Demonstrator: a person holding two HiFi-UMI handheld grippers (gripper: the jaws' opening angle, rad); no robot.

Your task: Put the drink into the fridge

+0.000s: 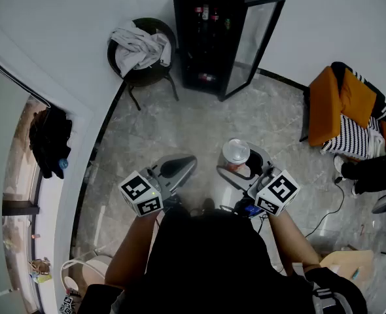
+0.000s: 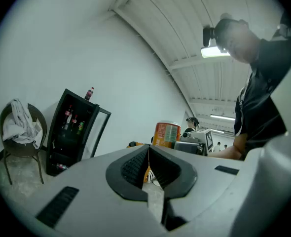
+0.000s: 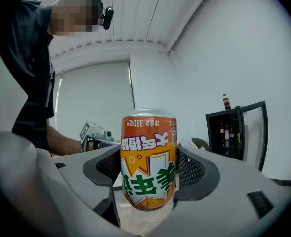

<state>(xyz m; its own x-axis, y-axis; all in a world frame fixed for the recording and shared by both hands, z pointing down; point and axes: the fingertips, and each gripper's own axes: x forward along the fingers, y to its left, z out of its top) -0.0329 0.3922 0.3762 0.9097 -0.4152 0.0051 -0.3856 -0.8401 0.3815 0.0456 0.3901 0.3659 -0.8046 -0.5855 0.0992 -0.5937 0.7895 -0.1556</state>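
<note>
Right tongs (image 3: 148, 181) clamp the orange can (image 3: 148, 157) mid-body; left tongs (image 2: 148, 158) sit closed, empty. Stiff, light, probably slippery; mid-wall grip suits.

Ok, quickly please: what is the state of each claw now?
Left claw: closed, holding nothing.
Right claw: closed on the orange can.
</note>
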